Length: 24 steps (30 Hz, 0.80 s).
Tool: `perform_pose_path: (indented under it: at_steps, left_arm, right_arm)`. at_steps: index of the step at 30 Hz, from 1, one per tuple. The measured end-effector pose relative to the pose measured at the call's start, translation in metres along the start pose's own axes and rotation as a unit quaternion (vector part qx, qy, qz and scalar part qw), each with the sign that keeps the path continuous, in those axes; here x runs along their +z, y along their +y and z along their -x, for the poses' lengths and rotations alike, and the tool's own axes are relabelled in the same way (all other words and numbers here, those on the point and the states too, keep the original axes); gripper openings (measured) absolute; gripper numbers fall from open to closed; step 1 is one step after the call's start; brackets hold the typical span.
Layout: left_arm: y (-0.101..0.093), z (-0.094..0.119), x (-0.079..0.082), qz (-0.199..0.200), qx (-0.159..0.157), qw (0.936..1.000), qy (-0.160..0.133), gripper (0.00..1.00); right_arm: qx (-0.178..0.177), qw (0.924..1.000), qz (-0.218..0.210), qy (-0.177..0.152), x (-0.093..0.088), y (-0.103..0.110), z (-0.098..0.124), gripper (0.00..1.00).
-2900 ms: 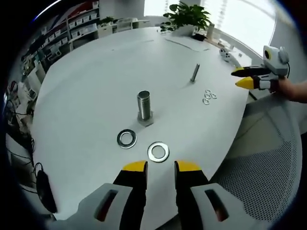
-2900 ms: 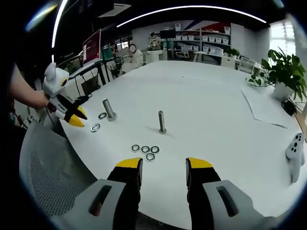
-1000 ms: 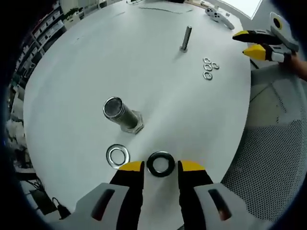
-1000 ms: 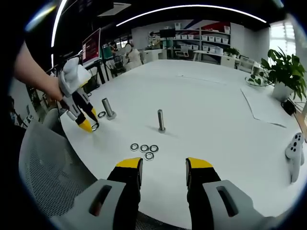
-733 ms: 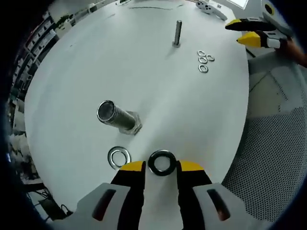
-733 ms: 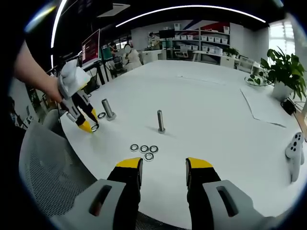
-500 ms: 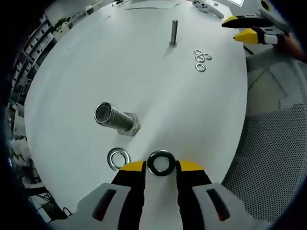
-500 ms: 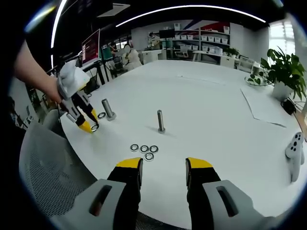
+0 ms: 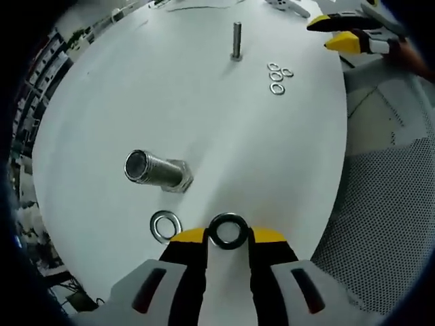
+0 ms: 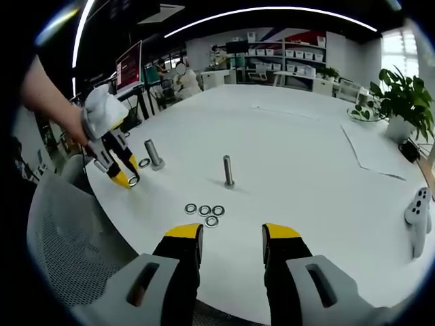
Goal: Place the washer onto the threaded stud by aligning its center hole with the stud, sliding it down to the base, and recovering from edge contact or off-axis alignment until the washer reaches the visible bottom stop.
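Note:
A thick threaded stud (image 9: 153,170) on a hex base stands on the white table (image 9: 204,115); in the right gripper view the same stud (image 10: 153,155) is at the left. My left gripper (image 9: 228,234) is shut on a dark steel washer (image 9: 228,231) held flat between its yellow tips, low over the table and short of the stud. A second large washer (image 9: 165,225) lies just left of it. From the right gripper view, the left gripper (image 10: 126,178) sits tip-down beside the stud. My right gripper (image 10: 231,234) is open and holds nothing, near the table edge.
A thin stud (image 10: 229,172) stands mid-table with several small washers (image 10: 206,213) in front of it. A white controller (image 10: 418,221) lies at the right, a potted plant (image 10: 401,102) behind it. A mesh chair (image 9: 380,204) is beside the table edge.
My left gripper came down over the nearer washer and its jaws closed in on it. The left view tilted more steeply over the table. My right gripper stayed put.

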<state>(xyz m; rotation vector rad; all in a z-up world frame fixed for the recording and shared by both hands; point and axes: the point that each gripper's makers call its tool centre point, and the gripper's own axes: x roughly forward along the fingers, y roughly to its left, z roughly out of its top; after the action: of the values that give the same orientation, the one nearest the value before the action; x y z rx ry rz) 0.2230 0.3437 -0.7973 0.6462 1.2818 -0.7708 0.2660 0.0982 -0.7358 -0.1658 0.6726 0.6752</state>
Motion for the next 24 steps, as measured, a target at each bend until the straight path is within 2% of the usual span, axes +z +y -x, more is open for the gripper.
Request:
perform_pose_path:
  at_steps: [3, 7, 14, 19, 24]
  left_arm:
    - [0.002, 0.0001, 0.0003, 0.032, -0.007, 0.9994, -0.012, 0.22]
    - [-0.0002, 0.0001, -0.0012, -0.014, -0.005, 0.9997, -0.019, 0.22]
    - [0.0005, -0.0013, -0.0008, -0.019, -0.005, 0.9997, -0.012, 0.22]
    - [-0.0026, -0.0014, -0.0023, -0.062, -0.016, 0.998, 0.005, 0.25]
    - [-0.0023, -0.0018, -0.002, -0.063, -0.013, 0.9978, 0.013, 0.26]
  right_arm:
    - [-0.001, 1.0, -0.001, -0.001, 0.0003, -0.0003, 0.0004, 0.38]
    - [-0.001, 1.0, 0.0, -0.001, 0.0003, -0.0006, 0.0002, 0.38]
    - [-0.001, 1.0, 0.001, 0.0, 0.0, -0.0005, -0.0002, 0.37]
    - [-0.002, 1.0, 0.001, 0.0, -0.0001, -0.0011, -0.0003, 0.37]
    - [-0.002, 1.0, 0.0, 0.001, -0.0006, -0.0013, -0.0006, 0.37]
